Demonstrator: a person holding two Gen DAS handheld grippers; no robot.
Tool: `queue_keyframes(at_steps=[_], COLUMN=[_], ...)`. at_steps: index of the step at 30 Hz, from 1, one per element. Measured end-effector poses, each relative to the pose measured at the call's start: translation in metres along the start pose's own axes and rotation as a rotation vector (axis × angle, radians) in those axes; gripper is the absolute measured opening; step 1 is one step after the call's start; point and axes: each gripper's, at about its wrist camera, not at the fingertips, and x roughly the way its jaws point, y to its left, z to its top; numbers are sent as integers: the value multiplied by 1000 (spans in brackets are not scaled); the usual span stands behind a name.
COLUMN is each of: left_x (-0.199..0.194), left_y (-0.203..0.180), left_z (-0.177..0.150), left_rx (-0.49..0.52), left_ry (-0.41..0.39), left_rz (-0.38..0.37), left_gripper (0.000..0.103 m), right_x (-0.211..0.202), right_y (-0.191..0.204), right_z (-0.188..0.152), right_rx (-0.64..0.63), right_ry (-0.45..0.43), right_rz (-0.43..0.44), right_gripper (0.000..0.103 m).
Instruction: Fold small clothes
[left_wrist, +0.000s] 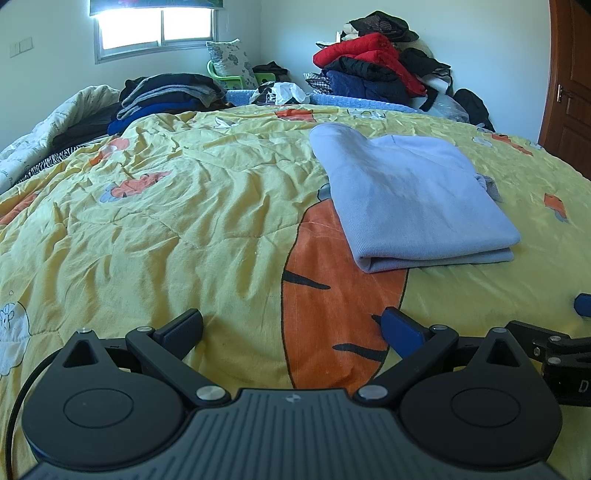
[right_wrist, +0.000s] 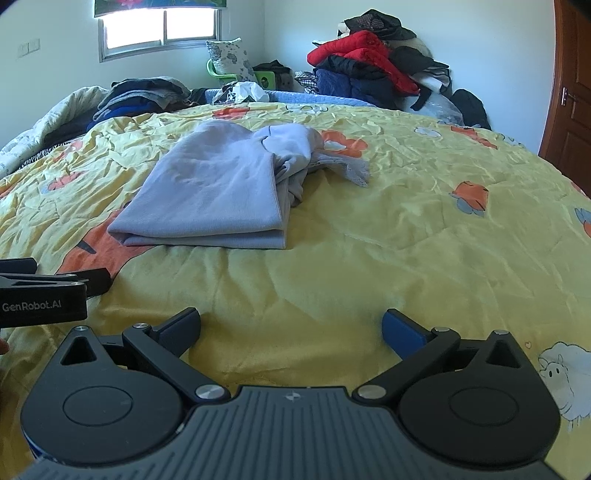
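Both my grippers, left (left_wrist: 291, 326) and right (right_wrist: 291, 325), hover spread and empty over the bed (right_wrist: 369, 258), the folded lilac garment (right_wrist: 214, 192) ahead, nearer my right, long axis running away.

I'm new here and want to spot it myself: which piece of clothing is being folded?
Start at the big yellow quilt with orange carrot prints covering the bed. On its middle lies one pale lilac top, folded flat. Unlike the dark and red clothes heaped by the far wall, it lies alone.
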Motion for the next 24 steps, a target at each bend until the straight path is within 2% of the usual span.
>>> queue_keyframes(at_steps=[24], left_x=[-1], left_y=[1], left_z=[-1], left_rx=[1], left_ry=[1], left_rz=[0], left_gripper=[103], right_x=[-1], right_y=[2], right_z=[0], right_rx=[9], right_ry=[-6], right_rz=[-6], right_gripper=[102])
